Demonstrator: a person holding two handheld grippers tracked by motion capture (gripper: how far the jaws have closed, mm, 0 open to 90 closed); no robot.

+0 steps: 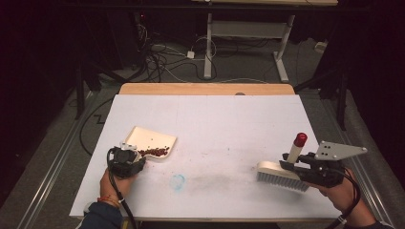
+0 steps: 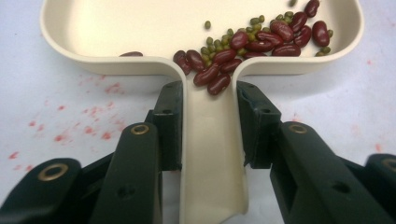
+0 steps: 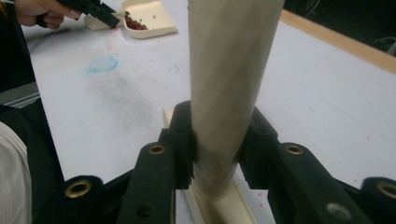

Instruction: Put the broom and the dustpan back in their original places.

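A cream dustpan (image 1: 152, 140) lies at the left of the white table, with red beans (image 1: 155, 152) piled at its near edge. In the left gripper view the red beans (image 2: 243, 51) and small green ones gather where the pan (image 2: 93, 28) meets its handle (image 2: 212, 154). My left gripper (image 2: 209, 100) is shut on that handle. At the right, a cream brush (image 1: 282, 175) with a red-tipped handle (image 1: 297, 145) hangs just above the table. My right gripper (image 3: 219, 135) is shut on the brush handle (image 3: 229, 70).
A blue smudge (image 1: 178, 181) and a grey smear (image 1: 215, 180) mark the white table sheet (image 1: 215, 119) between the two hands. Faint red specks dot the sheet near the dustpan. A wooden edge (image 1: 205, 88) runs along the far side; cables lie on the floor beyond.
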